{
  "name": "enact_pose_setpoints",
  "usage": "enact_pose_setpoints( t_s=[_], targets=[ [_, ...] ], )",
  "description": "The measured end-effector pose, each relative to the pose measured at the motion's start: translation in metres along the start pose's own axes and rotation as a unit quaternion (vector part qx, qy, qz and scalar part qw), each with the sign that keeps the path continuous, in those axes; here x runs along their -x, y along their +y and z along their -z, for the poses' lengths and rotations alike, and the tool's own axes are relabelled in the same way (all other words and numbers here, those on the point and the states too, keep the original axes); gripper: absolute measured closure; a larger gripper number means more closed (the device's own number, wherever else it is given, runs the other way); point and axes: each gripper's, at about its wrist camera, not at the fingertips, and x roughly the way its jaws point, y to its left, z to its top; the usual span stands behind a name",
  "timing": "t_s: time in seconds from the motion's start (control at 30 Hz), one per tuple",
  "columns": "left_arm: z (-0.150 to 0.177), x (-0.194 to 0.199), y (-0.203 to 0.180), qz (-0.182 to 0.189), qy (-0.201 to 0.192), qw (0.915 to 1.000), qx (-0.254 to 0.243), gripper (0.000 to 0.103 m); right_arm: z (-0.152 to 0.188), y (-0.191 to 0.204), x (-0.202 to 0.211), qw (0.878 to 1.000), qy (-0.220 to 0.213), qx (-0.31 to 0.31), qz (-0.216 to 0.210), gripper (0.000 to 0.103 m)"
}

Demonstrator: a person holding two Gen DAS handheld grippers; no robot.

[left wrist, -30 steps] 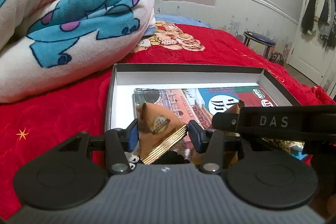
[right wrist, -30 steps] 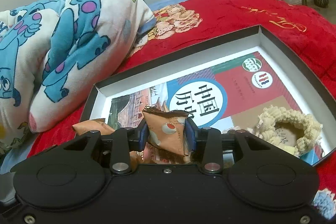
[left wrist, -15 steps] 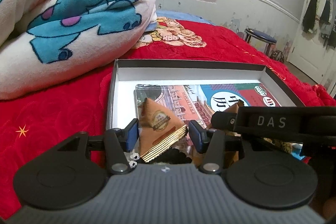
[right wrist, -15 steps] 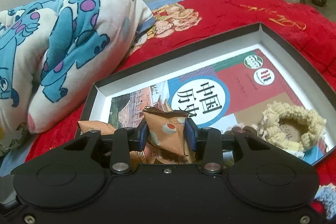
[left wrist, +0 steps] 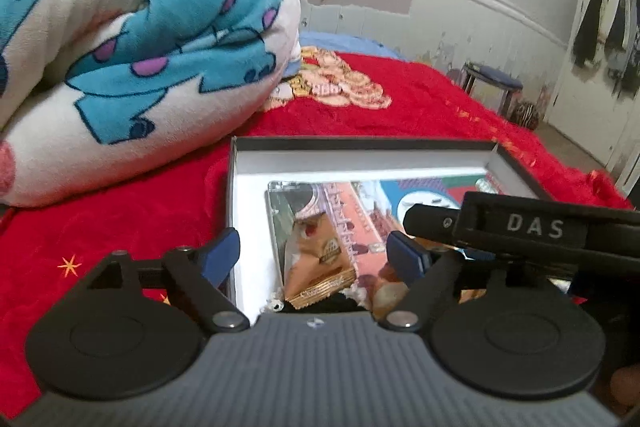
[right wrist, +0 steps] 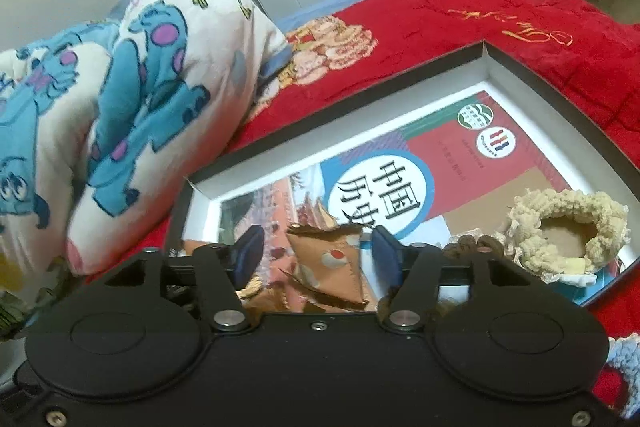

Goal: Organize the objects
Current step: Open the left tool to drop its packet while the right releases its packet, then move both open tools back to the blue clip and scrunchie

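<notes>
**Both claws spread wide over 2 snack packets in the box**

Left gripper [left wrist: 314, 253]: released, fingers well apart, nothing between the pads. A tan packet [left wrist: 316, 263] sits dead ahead between the 2 fingers, touching neither as far as can be seen. It lies in the near left part of the box [left wrist: 360, 143], on the book [left wrist: 360, 203]. The packet is wedge-shaped: narrow tip points away from the claw toward the far wall, crimped gold edge nearest the claw. Long axis runs roughly along the fingers, tilted a little right.

Right gripper [right wrist: 318, 257]: also released, jaws wide. An orange packet [right wrist: 328, 267] sits between the fingers, nearer the left pad. No contact visible; blur makes it hard to be sure. Its jagged top edge faces the far wall and 1 corner points down-right toward the claw. Long axis looks diagonal, from upper left to lower right. It is over the near edge of the book.

The right gripper crosses the right side of the left view, so the 2 claws are just beside each other. Each claw is nearest its own packet.

Judgement: both packets look placed, so the next move is likely a straight pull-back. Risk: a pad snags a crimped edge. A cream scrunchie [right wrist: 568, 227] lies in the right of the box, well clear.
</notes>
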Motion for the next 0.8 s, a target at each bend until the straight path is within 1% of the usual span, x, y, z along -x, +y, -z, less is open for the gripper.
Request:
enact_pose_setpoints(
  t_s=[0.07,0.13,0.2,0.23,0.27,0.3,0.4,0.47,0.57,0.63,0.73,0.8],
  targets=[
    [-0.004,0.009,0.002,0.006,-0.014,0.9999,0.005,0.011,-0.003,0.002,0.008,1.0,-0.009,-0.004,-0.009,0.029],
    [-0.009,0.018,0.001,0.012,-0.031,0.9994,0.007,0.009,-0.008,0.003,0.022,1.0,-0.023,0.0,-0.018,0.027],
    [-0.012,0.03,-0.001,0.028,-0.052,0.9982,0.003,0.005,-0.013,0.002,0.044,0.998,-0.054,-0.001,-0.027,0.026],
    [-0.013,0.037,-0.003,0.038,-0.063,0.9973,0.001,0.002,-0.017,0.001,0.057,0.997,-0.066,-0.001,-0.036,0.022],
    [-0.013,0.043,-0.005,0.049,-0.075,0.996,-0.002,0.0,-0.021,-0.001,0.07,0.996,-0.076,0.001,-0.042,0.019],
    [-0.014,0.05,-0.008,0.056,-0.088,0.9945,-0.006,0.0,-0.024,-0.002,0.083,0.995,-0.087,0.004,-0.042,0.018],
    [-0.013,0.064,-0.021,0.054,-0.127,0.9903,-0.019,0.0,-0.027,-0.008,0.127,0.992,-0.127,0.018,-0.008,0.014],
    [-0.012,0.069,-0.032,0.059,-0.134,0.9889,-0.026,0.0,-0.026,-0.015,0.154,0.989,-0.149,0.018,0.015,0.01],
    [-0.008,0.074,-0.048,0.096,-0.123,0.9875,-0.027,0.0,-0.02,-0.029,0.184,0.985,-0.165,0.01,0.044,0.006],
    [-0.002,0.076,-0.057,0.118,-0.091,0.9888,-0.009,0.0,-0.012,-0.037,0.195,0.983,-0.171,0.012,0.064,0.004],
    [0.017,0.077,-0.069,0.139,-0.054,0.9883,0.031,0.0,0.003,-0.05,0.199,0.982,-0.162,0.024,0.091,0.004],
    [0.031,0.075,-0.078,0.155,-0.028,0.9869,0.034,0.0,0.014,-0.06,0.197,0.983,-0.153,0.021,0.098,0.004]
  ],
)
